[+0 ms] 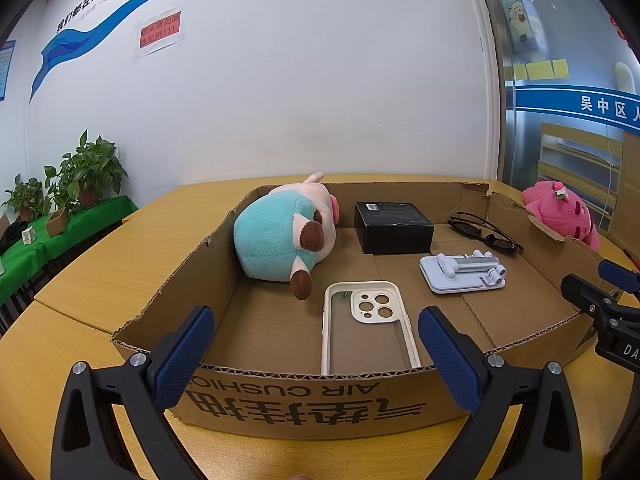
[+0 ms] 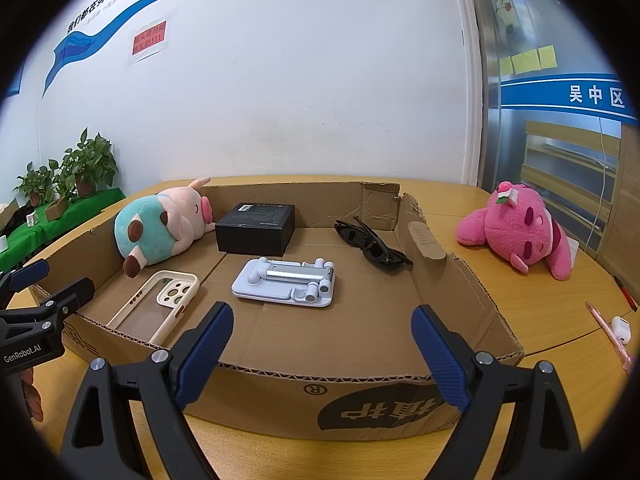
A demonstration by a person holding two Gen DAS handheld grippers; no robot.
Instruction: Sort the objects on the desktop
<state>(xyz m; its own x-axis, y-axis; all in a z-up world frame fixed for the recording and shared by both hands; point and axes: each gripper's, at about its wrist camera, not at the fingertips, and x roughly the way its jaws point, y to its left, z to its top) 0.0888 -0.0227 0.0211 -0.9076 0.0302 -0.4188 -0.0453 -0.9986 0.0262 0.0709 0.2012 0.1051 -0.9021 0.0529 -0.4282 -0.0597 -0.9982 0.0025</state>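
the left hand-held gripper [image 1: 316, 354] hovers just outside the near wall of the cardboard box [image 1: 304, 396], fingers spread wide with nothing between them. the right hand-held gripper [image 2: 322, 354] holds the same posture at the same wall, further toward the right edge of the table [image 2: 540, 320], also spread and empty. both are aimed into the box, which suggests a pause between placements rather than a grasp in progress.

the box serves as the collecting place. inside it, the teal and pink plush pig [image 1: 280, 236] leans in the far left corner, where the walls keep its rounded body from rolling. the black carton [image 1: 394, 226] stands against the far wall, just beside the pig. the sunglasses [image 1: 484, 234] lie by the right wall, folded flat. the white phone stand [image 1: 462, 274] lies folded near the middle of the floor. the phone case [image 1: 368, 320] lies flat, back down, against the near wall between the left gripper's fingers in view.

items not yet sorted remain on the table outside the box: the pink plush toy [image 2: 520, 232] lies on its side toward the far right corner, well apart from the box; a pink pen [image 2: 608, 332] and a white earbud case [image 2: 621, 330] lie at the right edge. the right gripper is judged better placed to reach these. the plush will compress under the fingers, so a deep central pinch appears advisable.
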